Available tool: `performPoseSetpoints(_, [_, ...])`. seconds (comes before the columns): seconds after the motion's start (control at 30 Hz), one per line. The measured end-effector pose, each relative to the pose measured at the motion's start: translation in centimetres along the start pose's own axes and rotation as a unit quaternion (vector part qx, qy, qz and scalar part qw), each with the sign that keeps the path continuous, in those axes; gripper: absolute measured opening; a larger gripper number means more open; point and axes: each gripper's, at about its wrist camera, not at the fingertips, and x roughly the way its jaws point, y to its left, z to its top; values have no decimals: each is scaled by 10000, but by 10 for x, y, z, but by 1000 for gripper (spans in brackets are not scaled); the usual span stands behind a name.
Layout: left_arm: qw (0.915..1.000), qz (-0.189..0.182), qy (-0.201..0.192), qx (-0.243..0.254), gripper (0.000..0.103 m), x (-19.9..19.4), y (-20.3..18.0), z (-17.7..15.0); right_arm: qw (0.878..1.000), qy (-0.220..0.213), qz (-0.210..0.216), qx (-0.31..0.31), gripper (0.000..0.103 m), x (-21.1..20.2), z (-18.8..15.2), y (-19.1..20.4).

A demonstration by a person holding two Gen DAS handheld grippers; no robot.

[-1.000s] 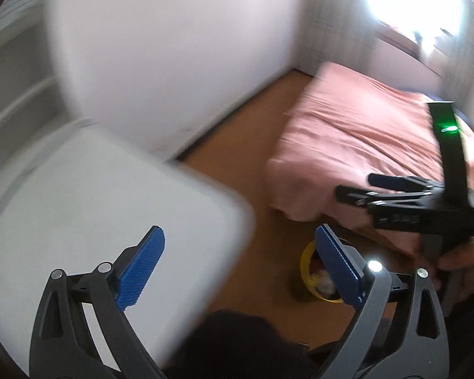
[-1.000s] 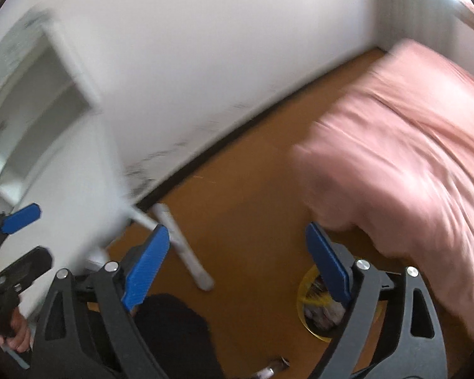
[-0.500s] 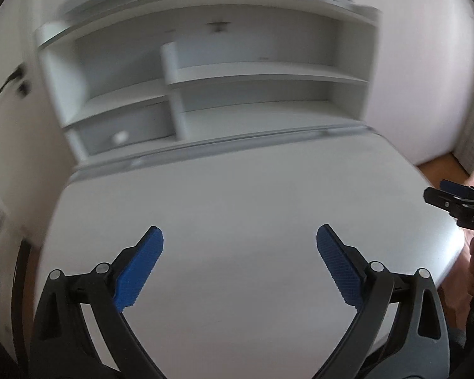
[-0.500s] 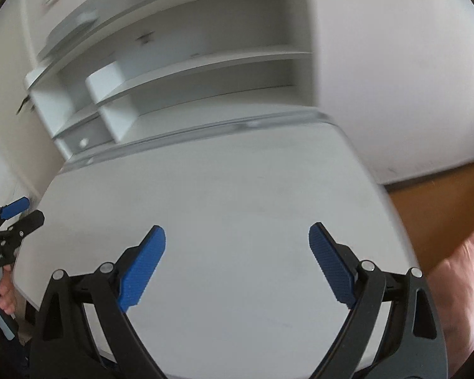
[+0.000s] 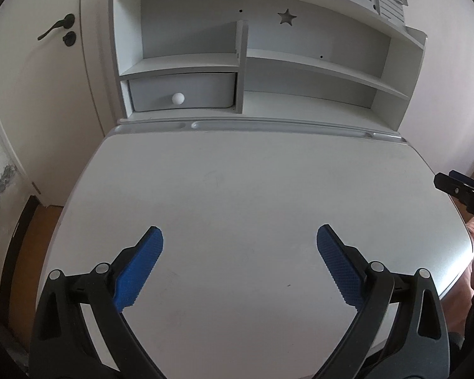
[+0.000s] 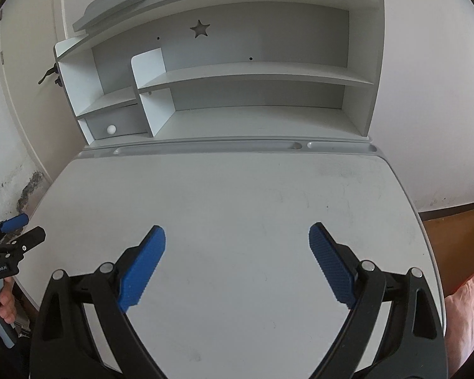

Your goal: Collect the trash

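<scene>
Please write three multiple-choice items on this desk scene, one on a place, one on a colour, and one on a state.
1. Where is the drawer in the shelf unit, seen from the left wrist camera?
A. lower left compartment
B. top right shelf
C. under the desk top

2. What colour is the drawer's knob?
A. black
B. white
C. blue

3. How do the left gripper and right gripper stand?
A. both shut on paper
B. one open, one shut
C. both open and empty

Answers:
1 A, it sits low on the left beneath a short shelf.
2 B, the round knob is white against the grey front.
3 C, the blue pads of each are wide apart over the desk top, with nothing between them.
</scene>
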Motion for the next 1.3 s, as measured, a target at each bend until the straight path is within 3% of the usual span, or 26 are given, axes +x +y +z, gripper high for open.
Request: performPoseSetpoints(1.3, [9998, 46, -141, 101, 95, -8, -6, 1, 10000, 89, 3, -39, 90, -4, -11, -4])
